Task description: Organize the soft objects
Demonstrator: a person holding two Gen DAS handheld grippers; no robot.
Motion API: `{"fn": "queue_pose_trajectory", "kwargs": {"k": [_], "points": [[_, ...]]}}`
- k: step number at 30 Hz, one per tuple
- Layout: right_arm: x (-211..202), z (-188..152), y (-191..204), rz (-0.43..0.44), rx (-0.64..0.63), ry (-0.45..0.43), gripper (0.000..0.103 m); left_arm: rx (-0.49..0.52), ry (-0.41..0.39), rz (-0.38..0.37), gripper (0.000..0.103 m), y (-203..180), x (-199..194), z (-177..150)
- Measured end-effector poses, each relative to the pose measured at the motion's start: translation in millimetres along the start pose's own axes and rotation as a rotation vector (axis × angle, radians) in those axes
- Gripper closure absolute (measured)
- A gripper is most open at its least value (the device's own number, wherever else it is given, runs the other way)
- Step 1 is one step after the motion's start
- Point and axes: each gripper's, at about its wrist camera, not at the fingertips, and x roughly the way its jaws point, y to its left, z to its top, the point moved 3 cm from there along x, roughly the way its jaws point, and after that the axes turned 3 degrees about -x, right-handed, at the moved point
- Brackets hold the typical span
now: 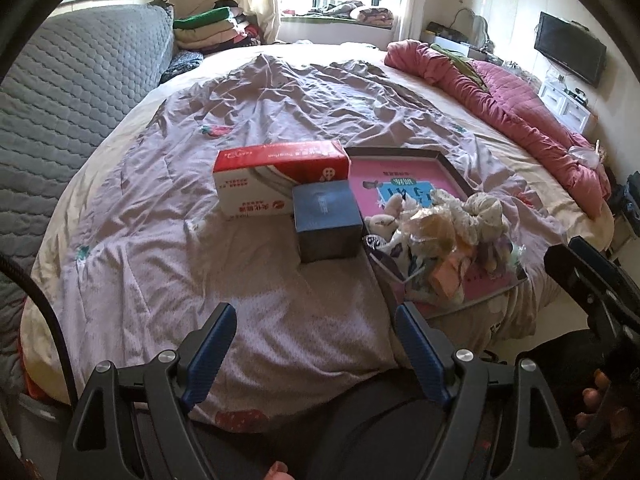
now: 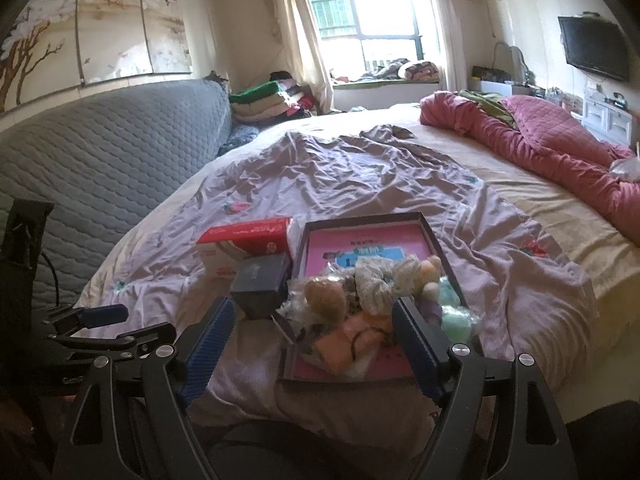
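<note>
A pile of soft objects [image 1: 444,232] (scrunchies, small plush toys, cloth pieces) lies in the near end of a pink tray with a dark rim [image 1: 450,168] on the bed. It also shows in the right wrist view [image 2: 360,296], inside the tray [image 2: 362,216]. A red and white box [image 1: 280,176] and a dark blue box [image 1: 326,220] stand left of the tray. My left gripper [image 1: 316,344] is open and empty above the bedsheet, near the bed's front edge. My right gripper [image 2: 314,340] is open and empty, just before the pile.
A crumpled mauve sheet [image 1: 280,92] covers the bed. A pink quilt [image 1: 500,92] lies along the right side. A grey padded headboard [image 1: 80,80] is at the left. Folded blankets [image 1: 212,28] are stacked at the far corner. A television [image 1: 570,48] hangs on the right wall.
</note>
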Motion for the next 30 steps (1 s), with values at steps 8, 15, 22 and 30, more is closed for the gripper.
{"fn": "queue_pose_trajectory", "kwargs": {"k": [8, 15, 22, 30], "points": [[-2.6, -18.2, -4.5, 0.001, 0.026, 0.021, 0.021, 0.019, 0.017, -0.011, 0.022, -12.5, -0.2, -16.0], [-7.5, -26.5, -3.9, -0.021, 0.015, 0.003, 0.021, 0.004, 0.030, -0.008, 0.022, -11.9, 0.6, -20.6], [-3.4, -29.6, -2.4, -0.015, 0.026, 0.029, 0.021, 0.002, 0.036, 0.000, 0.022, -9.6, 2.9, -23.3], [5.1, -31.8, 3.8, -0.003, 0.018, 0.056, 0.021, -0.003, 0.037, 0.007, 0.022, -7.3, 4.1, -23.4]]}}
